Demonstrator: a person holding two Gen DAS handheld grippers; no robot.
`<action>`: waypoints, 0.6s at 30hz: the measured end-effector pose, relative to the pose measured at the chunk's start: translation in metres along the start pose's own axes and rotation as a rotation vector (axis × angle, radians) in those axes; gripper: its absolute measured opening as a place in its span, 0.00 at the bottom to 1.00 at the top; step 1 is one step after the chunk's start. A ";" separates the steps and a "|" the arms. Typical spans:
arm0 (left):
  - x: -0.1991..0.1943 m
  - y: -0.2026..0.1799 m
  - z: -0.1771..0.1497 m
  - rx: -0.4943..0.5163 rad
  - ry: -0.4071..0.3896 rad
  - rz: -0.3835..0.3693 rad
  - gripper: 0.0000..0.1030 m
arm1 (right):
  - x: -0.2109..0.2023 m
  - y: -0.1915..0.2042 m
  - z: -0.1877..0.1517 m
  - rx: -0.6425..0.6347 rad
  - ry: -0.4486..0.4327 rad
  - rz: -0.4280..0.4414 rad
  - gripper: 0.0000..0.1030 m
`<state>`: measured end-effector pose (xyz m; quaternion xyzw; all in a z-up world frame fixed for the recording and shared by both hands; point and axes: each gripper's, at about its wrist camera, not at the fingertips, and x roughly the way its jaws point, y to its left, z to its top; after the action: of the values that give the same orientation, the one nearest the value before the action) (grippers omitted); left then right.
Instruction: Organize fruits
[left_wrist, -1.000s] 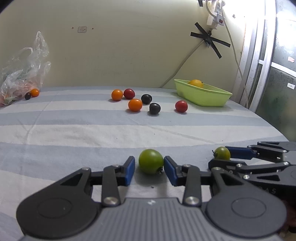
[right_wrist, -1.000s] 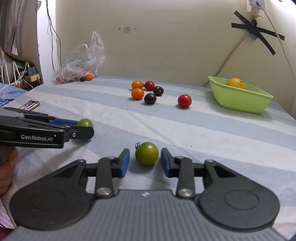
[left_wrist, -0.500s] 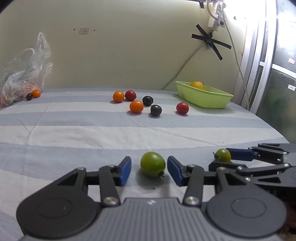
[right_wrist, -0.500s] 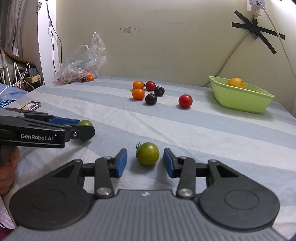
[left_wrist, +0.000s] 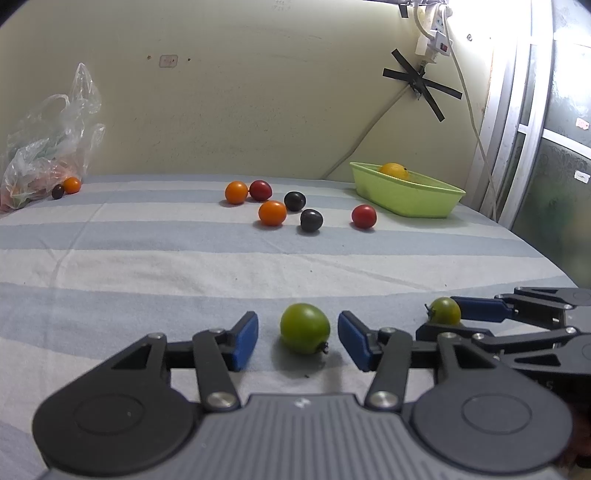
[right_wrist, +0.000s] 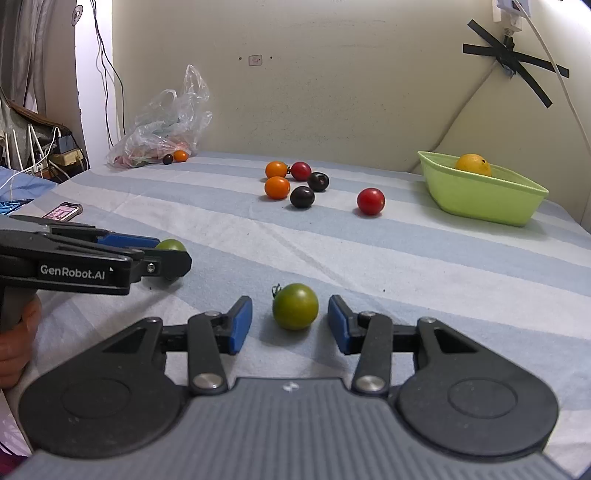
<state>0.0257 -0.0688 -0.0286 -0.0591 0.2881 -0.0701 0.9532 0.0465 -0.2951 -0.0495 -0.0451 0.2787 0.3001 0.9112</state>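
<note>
Two green tomatoes lie on the striped cloth. My left gripper (left_wrist: 297, 334) is open around one green tomato (left_wrist: 305, 328), its blue pads apart from it. My right gripper (right_wrist: 290, 321) is open around the other green tomato (right_wrist: 295, 306), also not touching. Each gripper shows in the other's view: the right gripper (left_wrist: 443, 319) with its tomato (left_wrist: 445, 311), and the left gripper (right_wrist: 168, 254) with its tomato (right_wrist: 170, 244). A lime green tray (left_wrist: 406, 195) holding a yellow-orange fruit (left_wrist: 394, 170) stands at the back right, also in the right wrist view (right_wrist: 480, 199).
Several orange, red and dark tomatoes (left_wrist: 273, 212) lie in a cluster mid-table, with a lone red one (left_wrist: 364, 216) near the tray. A plastic bag (left_wrist: 40, 155) with produce sits back left. A phone (right_wrist: 62, 211) lies at the left table edge. A wall stands behind.
Both grippers have opened wider, letting go of the green tomatoes, which now rest on the cloth between the pads.
</note>
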 end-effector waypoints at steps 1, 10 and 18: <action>0.000 0.000 0.000 -0.001 0.000 0.001 0.49 | 0.000 0.000 0.000 0.000 0.000 0.000 0.47; 0.000 0.001 0.001 -0.002 -0.004 -0.002 0.52 | 0.000 -0.001 0.000 -0.001 -0.002 0.001 0.50; 0.000 -0.002 0.000 0.002 0.001 0.000 0.53 | 0.000 0.000 0.000 -0.004 0.000 0.001 0.50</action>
<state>0.0257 -0.0705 -0.0286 -0.0582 0.2886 -0.0704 0.9531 0.0466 -0.2953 -0.0494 -0.0466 0.2780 0.3012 0.9110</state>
